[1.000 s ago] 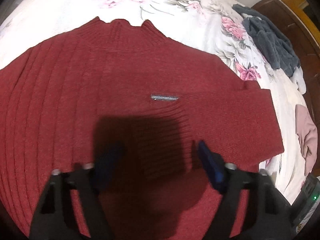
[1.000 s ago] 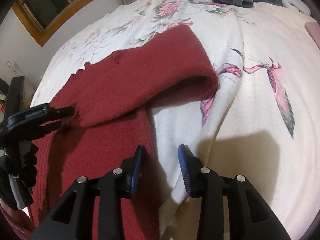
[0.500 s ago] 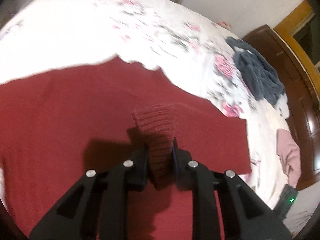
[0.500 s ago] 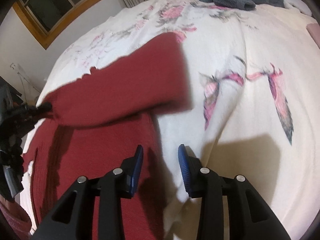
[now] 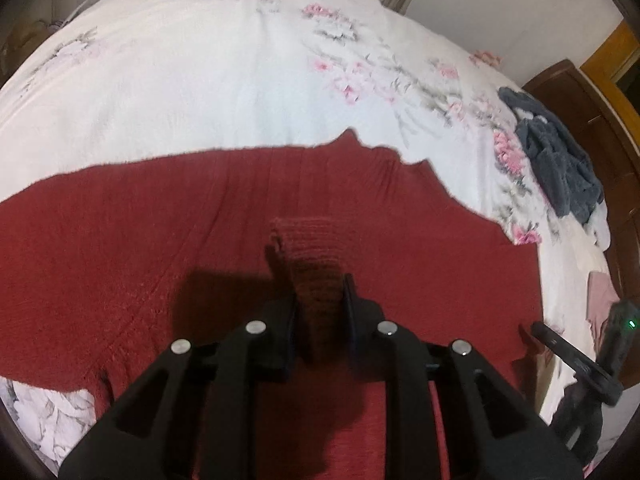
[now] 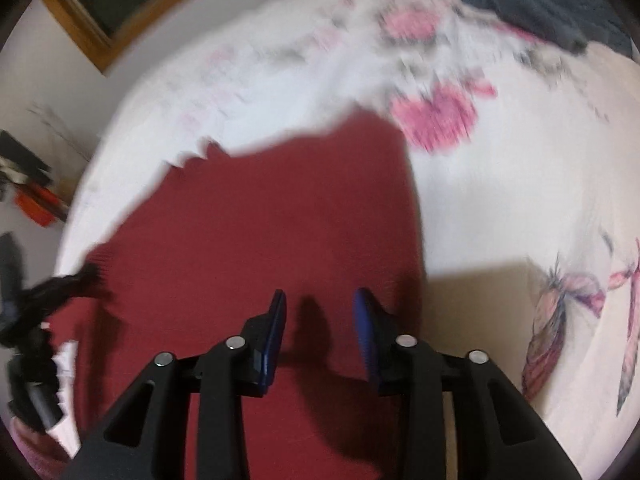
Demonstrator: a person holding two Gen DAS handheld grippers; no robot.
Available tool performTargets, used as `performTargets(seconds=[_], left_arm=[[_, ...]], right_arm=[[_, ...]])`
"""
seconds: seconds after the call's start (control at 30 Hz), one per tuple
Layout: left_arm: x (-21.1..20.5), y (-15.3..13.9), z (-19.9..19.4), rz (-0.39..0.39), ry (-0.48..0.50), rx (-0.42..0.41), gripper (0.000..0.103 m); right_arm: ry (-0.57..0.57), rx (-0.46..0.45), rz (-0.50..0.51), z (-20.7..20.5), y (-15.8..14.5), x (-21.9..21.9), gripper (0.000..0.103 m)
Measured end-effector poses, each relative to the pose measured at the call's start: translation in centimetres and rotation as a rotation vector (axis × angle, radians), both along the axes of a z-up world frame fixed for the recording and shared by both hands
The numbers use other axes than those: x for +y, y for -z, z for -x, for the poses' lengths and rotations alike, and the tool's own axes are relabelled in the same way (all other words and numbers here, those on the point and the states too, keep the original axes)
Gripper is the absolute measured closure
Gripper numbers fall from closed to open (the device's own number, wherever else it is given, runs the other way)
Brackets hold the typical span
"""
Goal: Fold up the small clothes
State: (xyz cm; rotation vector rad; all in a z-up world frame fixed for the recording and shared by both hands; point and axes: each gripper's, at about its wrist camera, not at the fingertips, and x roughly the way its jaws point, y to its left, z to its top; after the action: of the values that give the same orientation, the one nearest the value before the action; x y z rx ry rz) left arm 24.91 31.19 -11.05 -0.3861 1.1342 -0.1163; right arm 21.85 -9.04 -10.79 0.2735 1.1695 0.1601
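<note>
My left hand-held gripper (image 5: 320, 300) pinches the red sweater's (image 5: 160, 240) ribbed cuff (image 5: 316, 248); my right hand-held gripper (image 6: 320, 320) hangs open, empty, above the sweater.

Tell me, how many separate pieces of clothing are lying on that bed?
3. A red sweater spread across the near side, its ribbed cuff pinched in the left gripper; a dark grey garment heaped far right; a pink one at the right edge. More may lie out of view.

One red knit sweater (image 5: 160, 248) lies spread on one floral bedspread (image 5: 200, 80). One dark grey fleece garment (image 5: 560, 168) sits at the far edge, one pink garment (image 5: 598, 292) beside it. Two grippers: left gripper (image 5: 320, 304), right gripper (image 6: 320, 320).
</note>
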Motion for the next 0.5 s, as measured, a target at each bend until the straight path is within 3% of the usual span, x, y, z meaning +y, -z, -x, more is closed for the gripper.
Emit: performTargets(seconds=[0.1, 0.17, 0.23, 0.43, 0.5], left_arm=[[2.8, 0.0, 0.8, -0.011, -0.061, -0.004, 0.073], [5.1, -0.5, 2.0, -0.01, -0.092, -0.012, 0.056], [6.4, -0.8, 3.2, -0.017, -0.107, -0.013, 0.053], [5.0, 1.1, 5.0, 0.231, -0.079, 0.083, 0.049], [3.9, 1.9, 4.6, 0.278, -0.076, 0.101, 0.048]], right_arm=[[0.015, -0.003, -0.025, 0.2, 1.6, -1.0, 0.077], [0.013, -0.008, -0.053, 0.4, 1.6, -1.4, 0.077], [0.004, -0.007, -0.051, 0.5, 1.5, -1.4, 0.077], [-0.009, -0.012, -0.007, 0.5, 1.3, -0.6, 0.072], [-0.011, -0.015, 0.0, 0.4, 1.4, -0.4, 0.072]])
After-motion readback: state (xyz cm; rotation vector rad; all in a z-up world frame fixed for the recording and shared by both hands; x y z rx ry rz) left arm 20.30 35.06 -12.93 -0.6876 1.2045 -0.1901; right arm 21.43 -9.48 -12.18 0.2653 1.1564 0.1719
